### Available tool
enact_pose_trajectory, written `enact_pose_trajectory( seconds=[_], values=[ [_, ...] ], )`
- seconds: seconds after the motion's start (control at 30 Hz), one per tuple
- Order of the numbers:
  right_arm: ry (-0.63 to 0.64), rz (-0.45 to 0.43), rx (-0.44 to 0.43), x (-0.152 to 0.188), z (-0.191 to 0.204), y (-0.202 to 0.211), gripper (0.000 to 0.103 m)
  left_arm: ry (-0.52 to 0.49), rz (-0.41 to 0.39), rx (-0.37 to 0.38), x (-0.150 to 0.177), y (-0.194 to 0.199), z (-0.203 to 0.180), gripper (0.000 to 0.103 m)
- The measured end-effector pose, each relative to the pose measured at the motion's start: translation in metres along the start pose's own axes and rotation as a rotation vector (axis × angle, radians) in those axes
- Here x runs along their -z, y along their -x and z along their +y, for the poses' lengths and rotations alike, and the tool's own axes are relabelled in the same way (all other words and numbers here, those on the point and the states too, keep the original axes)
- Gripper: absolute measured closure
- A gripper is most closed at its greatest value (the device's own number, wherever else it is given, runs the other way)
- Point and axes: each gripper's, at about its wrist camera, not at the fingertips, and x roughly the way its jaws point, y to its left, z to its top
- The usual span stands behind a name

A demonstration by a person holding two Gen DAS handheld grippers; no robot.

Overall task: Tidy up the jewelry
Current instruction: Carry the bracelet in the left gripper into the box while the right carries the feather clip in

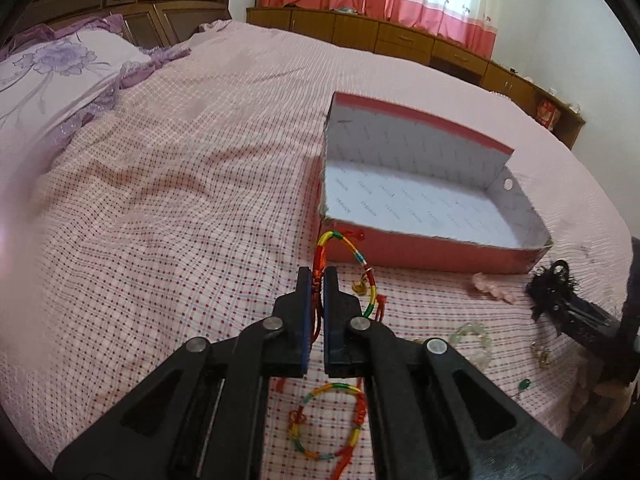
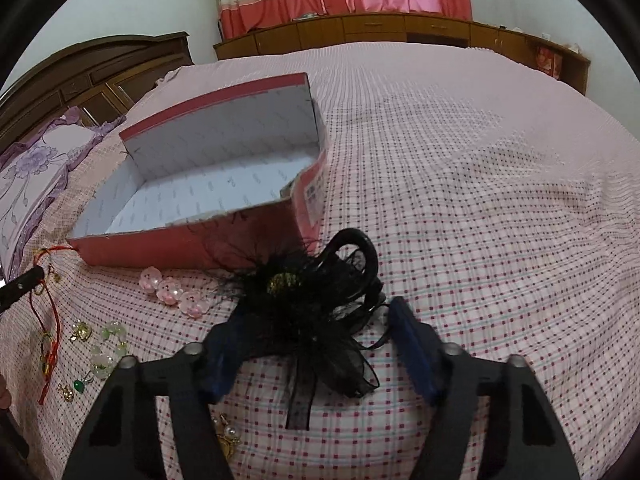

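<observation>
Here the left claw (image 1: 319, 280) is pinched tight on the knotted part of a multicoloured cord bracelet (image 1: 347, 268), whose loop hangs off the tips toward 1 o'clock. The open red box (image 1: 420, 250) lies directly beyond, at 1 o'clock from the tips, its long axis running from 10 to 4 o'clock in the left view; its near wall sits just past the bracelet, so I judge the coming move to be a short carry forward and over that wall. The box's floor looks bare.

The right claw (image 2: 316, 340) stands half wide around a black feathered hair clip (image 2: 316, 300) lying on the bed (image 2: 480, 200). The clip lies between its blue pads, but whether they press it I cannot tell. From this claw the box lies at 11 o'clock, near.

Counted: one box; two multicoloured cord bracelets, one held and a second bracelet (image 1: 328, 420) on the bed beneath the left claw; one black clip; one pink bead strand (image 2: 174, 292); one pale green bead bracelet (image 2: 106, 350); one green pendant (image 2: 78, 386); one pearl piece (image 2: 228, 436); several small gold pieces, too small to count surely.
</observation>
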Motion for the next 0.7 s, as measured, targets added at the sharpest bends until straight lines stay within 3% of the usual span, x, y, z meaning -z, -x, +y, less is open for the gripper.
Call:
enact_pose_trajectory(
  seconds=[0.03,0.13,0.17,0.37,0.7],
  values=[
    [-0.002,-0.003,-0.003,0.000,0.000,0.000,0.038,0.000,-0.005,0.002,-0.002,0.000,0.001,0.103],
    [-0.010,-0.005,0.000,0.001,-0.001,0.002,0.068,-0.003,-0.022,0.010,-0.005,0.007,-0.003,0.103],
    [-0.013,-0.004,0.004,0.003,-0.005,0.006,0.073,-0.004,-0.027,0.012,-0.005,0.009,-0.004,0.103],
    [-0.024,-0.032,-0.014,0.009,-0.009,0.019,0.079,-0.001,-0.052,0.022,-0.007,0.021,-0.007,0.103],
    [-0.008,-0.107,-0.043,0.020,-0.011,0.064,0.080,-0.004,-0.084,0.050,-0.007,0.035,-0.015,0.103]
  ],
)
